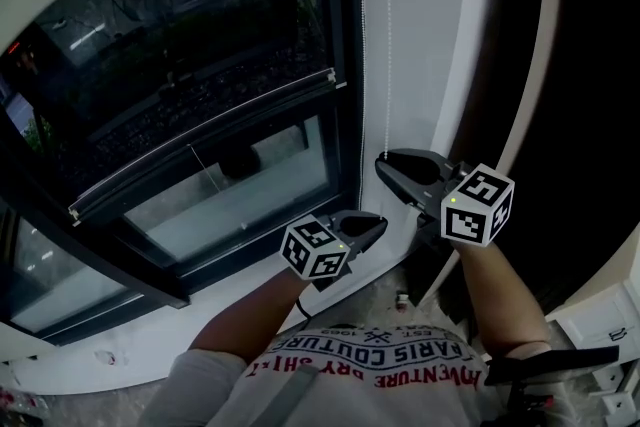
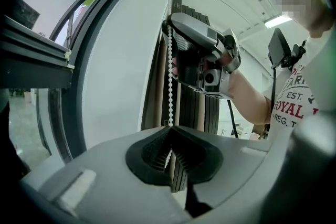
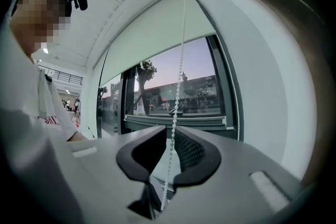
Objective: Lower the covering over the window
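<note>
Right gripper view — chain point(image 3: 176, 107) (between jaws)

Right gripper view: I see a dark leafy tree point(image 3: 143, 72) around 11 o'clock, with a long low grey building point(image 3: 198, 93) at its 3 o'clock.

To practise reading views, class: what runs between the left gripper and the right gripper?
A white bead chain, seen in the left gripper view: it rises from the left gripper, shut on it, to the right gripper's open jaws.
</note>
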Available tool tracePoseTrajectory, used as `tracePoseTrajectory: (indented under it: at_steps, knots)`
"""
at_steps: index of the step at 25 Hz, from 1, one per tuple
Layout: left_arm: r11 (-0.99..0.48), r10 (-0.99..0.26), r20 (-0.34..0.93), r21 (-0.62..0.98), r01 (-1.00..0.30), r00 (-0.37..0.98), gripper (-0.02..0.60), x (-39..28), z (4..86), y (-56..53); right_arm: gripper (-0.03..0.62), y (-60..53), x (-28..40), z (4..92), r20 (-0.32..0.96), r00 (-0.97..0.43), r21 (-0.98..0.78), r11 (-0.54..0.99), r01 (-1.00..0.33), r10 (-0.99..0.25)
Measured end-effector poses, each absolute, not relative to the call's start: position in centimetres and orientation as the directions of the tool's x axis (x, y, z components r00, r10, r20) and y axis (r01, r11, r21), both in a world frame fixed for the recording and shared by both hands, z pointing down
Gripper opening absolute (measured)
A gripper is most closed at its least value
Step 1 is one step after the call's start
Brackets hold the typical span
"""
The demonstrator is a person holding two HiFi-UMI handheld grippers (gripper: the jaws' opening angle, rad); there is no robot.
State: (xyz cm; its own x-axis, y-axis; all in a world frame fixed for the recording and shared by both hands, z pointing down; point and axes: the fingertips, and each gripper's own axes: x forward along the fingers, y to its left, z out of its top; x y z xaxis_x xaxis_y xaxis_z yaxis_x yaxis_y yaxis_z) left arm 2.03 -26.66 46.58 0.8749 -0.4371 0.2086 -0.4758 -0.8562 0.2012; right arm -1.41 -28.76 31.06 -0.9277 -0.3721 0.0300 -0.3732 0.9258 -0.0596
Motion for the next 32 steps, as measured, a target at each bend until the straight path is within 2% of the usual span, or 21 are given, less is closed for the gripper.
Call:
tracePoseTrajectory:
  at_steps: [6,12,22,28,32]
  knots:
    - [-0.852,-0.443,0.208,0.207,-0.482,0.872,0.008,1.6,46.7,-26.7,0.011,-29.0,-1.6,31.0,0.038,-0.921,-0.051,0.920,-0.389,-0.387]
    - [-0.849,-0.453,0.200,0.202,-0.489,0.869,0.008,1.2,46.9,-26.8,0.002,-28.8,-1.3,31.0,-0.006,-0.919,-0.071,0.917,-0.393,-0.394]
    - [-0.818,-0.478,0.363,0.149,-0.556,0.800,0.008,0.2,54.4,-26.3,0.002,-28.1,-2.3,38.5,0.125,-0.909,-0.079,0.910,-0.408,-0.397]
    - [-0.798,-0.452,0.489,0.151,-0.583,0.746,0.008,-1.2,61.2,-24.6,0.002,-26.5,-3.4,45.5,0.225,-0.912,-0.169,0.908,-0.384,-0.344]
    - [-0.785,-0.451,0.505,0.167,-0.596,0.736,0.008,-1.5,63.2,-24.3,0.002,-26.4,-3.5,47.6,0.232,-0.914,-0.208,0.901,-0.381,-0.333]
